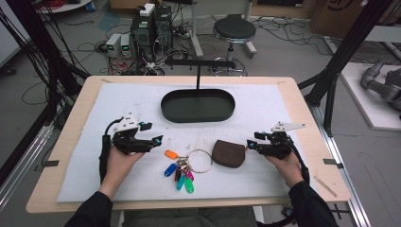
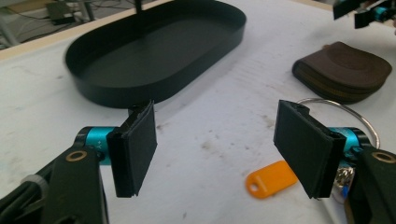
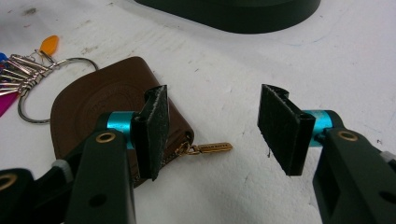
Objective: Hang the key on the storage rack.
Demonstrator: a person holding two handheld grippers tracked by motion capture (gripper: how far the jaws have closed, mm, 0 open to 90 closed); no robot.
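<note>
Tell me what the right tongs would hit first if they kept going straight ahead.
Most likely the brown pouch: its zipper pull lies between the open right tongs, just ahead. Depth is hard to judge.

- A brown leather pouch, rounded and zipped, is laid flat on the white mat, its brass zip pull pointing right.
- A key ring with coloured tags is lying just left of it.
</note>
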